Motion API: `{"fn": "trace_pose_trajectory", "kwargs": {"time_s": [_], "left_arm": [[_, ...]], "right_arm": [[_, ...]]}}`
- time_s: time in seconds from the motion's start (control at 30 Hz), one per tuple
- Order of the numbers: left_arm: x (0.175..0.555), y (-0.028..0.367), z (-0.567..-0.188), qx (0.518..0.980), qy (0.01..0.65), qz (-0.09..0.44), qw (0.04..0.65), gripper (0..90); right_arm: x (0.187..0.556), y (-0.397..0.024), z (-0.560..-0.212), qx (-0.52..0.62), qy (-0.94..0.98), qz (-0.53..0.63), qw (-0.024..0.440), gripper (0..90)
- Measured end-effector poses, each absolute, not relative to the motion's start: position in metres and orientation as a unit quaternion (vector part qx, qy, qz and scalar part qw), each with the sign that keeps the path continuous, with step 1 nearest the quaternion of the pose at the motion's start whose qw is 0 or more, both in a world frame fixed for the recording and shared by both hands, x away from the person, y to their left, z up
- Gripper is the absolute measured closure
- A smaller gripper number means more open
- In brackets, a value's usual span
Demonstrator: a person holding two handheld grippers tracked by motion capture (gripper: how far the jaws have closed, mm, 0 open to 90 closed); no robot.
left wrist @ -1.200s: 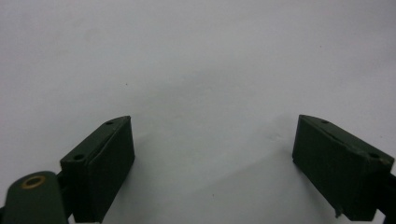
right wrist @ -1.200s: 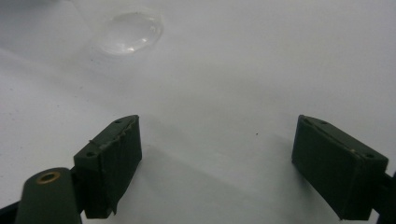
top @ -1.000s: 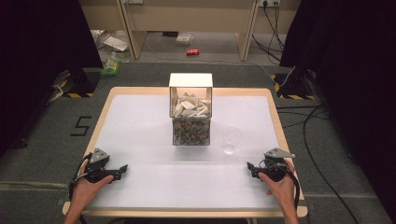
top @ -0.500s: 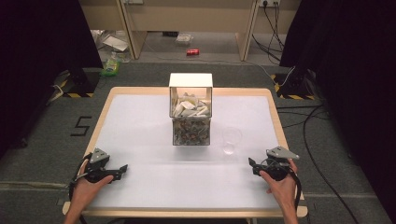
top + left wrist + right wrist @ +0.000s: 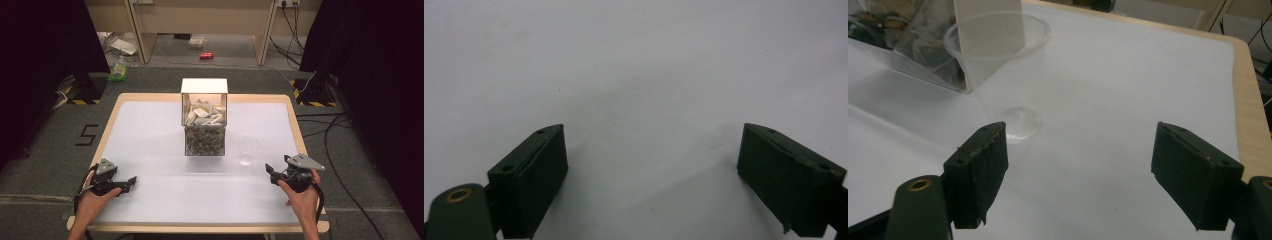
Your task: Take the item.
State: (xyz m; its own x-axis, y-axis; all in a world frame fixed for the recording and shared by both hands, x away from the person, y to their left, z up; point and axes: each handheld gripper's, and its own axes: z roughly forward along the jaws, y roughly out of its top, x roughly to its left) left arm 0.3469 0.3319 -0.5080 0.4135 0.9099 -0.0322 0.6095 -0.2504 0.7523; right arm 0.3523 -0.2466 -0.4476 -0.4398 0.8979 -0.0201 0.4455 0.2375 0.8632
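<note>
- Change vs a sec ago: next to nothing. Right gripper [image 5: 274, 175] has crept a touch toward the cup; left gripper [image 5: 125, 182] sits where it was. Box & cup unmoved.
- Meaning, as I judge it: work barely begun, the right side is just lining up on the cup, nothing picked up yet.
- Clear plastic cup [image 5: 248, 150]: upright on the white table top [image 5: 150, 130], near centre-right, just beside the box at its 4 o'clock, not touching as far as I can tell. From the right gripper it lies at about 11 o'clock, near but apart.
- Clear box [image 5: 204, 122] w/ white top panel, at table centre; pale pieces on top, mixed bits lower down – too small to name.
- Right gripper: jaws spread wide, nothing between them.
- Left gripper: jaws likewise wide apart, empty, low over bare table near the 7 o'clock corner, well apart from the box.
- Right gripper view adds: cup [image 5: 998, 55] rim & see-through base close up, ahead-left of its jaws, box corner behind it.
- Left gripper view: plain white surface between the pads [image 5: 541, 170].
- High view alone gives layout: both hands at near edge, floor clutter beyond the table.
</note>
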Motion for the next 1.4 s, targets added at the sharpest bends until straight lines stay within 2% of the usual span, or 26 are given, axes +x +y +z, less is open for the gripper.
{"fn": "trace_pose_trajectory", "kwargs": {"time_s": [0.8,1.4], "left_arm": [[0.347,0.331,-0.508,0.762,0.498,0.213,0.354,11.7],[0.347,0.331,-0.508,0.762,0.499,0.212,0.355,11.7]], "right_arm": [[0.352,-0.225,-0.397,0.422,0.730,0.454,0.288,27.5],[0.360,-0.188,-0.361,0.376,0.734,0.487,0.289,32.8]]}}
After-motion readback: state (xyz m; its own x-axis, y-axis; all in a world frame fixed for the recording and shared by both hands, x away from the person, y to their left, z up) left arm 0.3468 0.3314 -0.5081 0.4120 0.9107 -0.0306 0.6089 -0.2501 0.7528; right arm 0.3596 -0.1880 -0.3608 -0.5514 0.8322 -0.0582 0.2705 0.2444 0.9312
